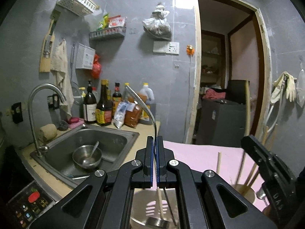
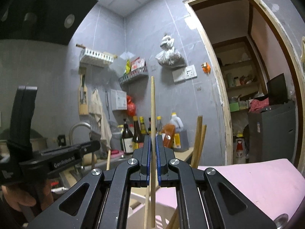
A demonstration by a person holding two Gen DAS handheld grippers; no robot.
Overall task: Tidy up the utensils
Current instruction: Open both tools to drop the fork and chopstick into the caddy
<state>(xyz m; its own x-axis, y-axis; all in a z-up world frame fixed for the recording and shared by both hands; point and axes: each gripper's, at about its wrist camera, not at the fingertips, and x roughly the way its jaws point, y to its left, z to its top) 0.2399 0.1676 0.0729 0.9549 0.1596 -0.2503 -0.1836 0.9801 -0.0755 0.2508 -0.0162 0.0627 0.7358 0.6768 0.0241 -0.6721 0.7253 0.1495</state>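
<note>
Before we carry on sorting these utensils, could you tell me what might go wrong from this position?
1. The right gripper pinches one chopstick mid-length; it could pivot or slip out.
2. The left gripper clamps a long metal handle that arcs toward the bottles; a swing might topple one.
3. The grippers sit close together, so the held utensils could collide.

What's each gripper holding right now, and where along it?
Left gripper: shut on a metal ladle handle, gripped low on its shaft. Right gripper: shut on an upright wooden chopstick, gripped around mid-length.
</note>
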